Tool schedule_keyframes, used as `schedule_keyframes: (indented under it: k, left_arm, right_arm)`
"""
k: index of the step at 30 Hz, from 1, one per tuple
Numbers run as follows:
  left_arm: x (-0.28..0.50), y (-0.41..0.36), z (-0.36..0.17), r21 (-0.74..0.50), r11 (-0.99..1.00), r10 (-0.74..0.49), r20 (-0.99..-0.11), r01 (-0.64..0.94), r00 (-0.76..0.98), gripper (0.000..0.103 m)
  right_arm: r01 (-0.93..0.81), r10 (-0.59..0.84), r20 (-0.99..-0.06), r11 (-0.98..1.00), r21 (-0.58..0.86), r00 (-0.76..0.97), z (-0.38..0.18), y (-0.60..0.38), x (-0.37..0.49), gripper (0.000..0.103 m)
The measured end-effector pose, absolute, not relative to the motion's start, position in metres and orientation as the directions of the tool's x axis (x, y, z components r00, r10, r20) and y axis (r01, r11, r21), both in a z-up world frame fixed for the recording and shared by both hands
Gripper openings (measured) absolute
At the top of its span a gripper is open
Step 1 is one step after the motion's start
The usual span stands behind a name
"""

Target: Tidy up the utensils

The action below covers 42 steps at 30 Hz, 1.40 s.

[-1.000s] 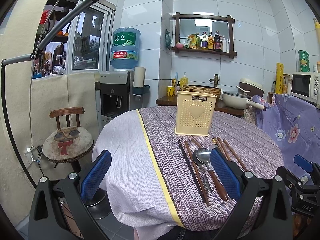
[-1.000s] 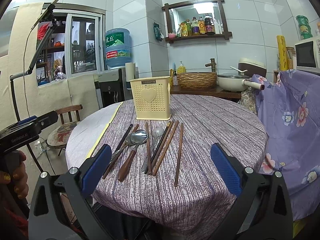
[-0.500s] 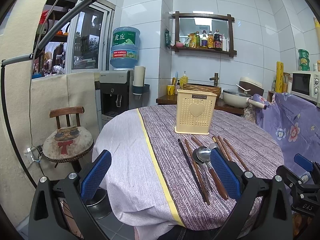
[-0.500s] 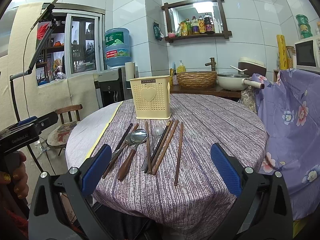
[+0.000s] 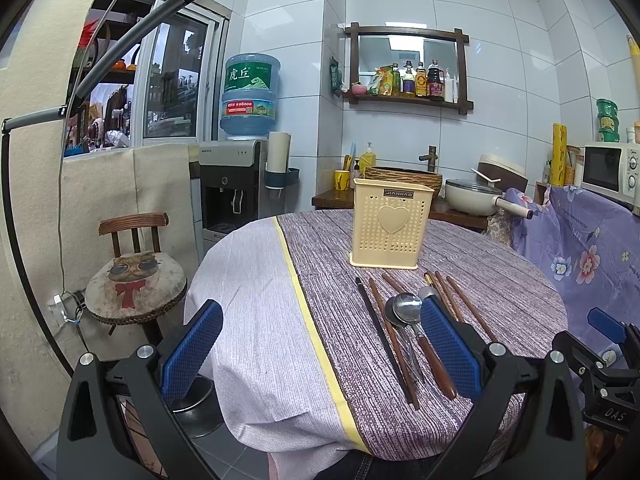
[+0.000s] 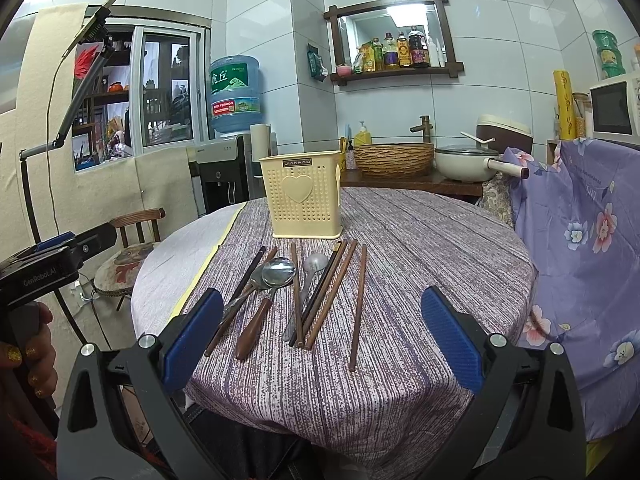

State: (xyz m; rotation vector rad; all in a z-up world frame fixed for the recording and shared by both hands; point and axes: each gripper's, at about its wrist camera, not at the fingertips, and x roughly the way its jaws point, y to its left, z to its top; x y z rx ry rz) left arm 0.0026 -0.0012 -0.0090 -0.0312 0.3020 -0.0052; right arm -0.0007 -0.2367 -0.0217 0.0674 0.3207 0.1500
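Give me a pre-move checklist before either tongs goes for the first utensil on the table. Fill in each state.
1. Right tongs open and holding nothing: ok.
2. Left tongs open and holding nothing: ok.
3. Yellow holder upright on the table, behind the utensils: ok.
4. Holder's inside free to take utensils: cannot tell, its top opening is not visible from either view.
5. Utensils separated for a clean single pick: not ok. The wooden-handled spoon overlaps another spoon, and several chopsticks lie bunched; only the rightmost chopstick lies apart.
6. Utensils in front of the right tongs: ok.
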Motion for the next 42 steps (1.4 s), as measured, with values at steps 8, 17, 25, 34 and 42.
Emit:
schedule_keyframes:
  k: [8, 17, 25, 34, 42]
  left_arm:
    - [0.003, -0.002, -0.009, -0.031, 1.0, -0.009, -0.297, 0.0, 0.955, 0.098]
    - [0.003, -0.001, -0.01, -0.03, 1.0, -0.009, -0.299, 0.0, 0.954, 0.098]
    - [0.012, 0.001, -0.015, -0.017, 1.0, -0.01, -0.322, 0.005, 0.947, 0.098]
    - [0.047, 0.008, -0.028, -0.009, 1.0, -0.012, -0.443, 0.009, 0.897, 0.098]
    - [0.088, 0.027, -0.043, -0.076, 0.997, -0.04, -0.571, -0.005, 0.82, 0.098]
  right_arm:
    - [-0.137, 0.158, -0.309, 0.987, 0.09, 0.938, -0.023, -0.237, -0.001, 0.098]
    - [-0.137, 0.158, -0.311, 0.987, 0.09, 0.937, -0.023, -0.237, -0.001, 0.098]
    - [-0.132, 0.146, -0.335, 0.989, 0.064, 0.931, -0.026, -0.234, 0.009, 0.098]
    - [-0.117, 0.131, -0.457, 0.991, 0.058, 0.88, -0.032, -0.244, 0.057, 0.098]
    - [-0.132, 0.148, -0.56, 0.989, 0.069, 0.815, -0.042, -0.245, 0.097, 0.098]
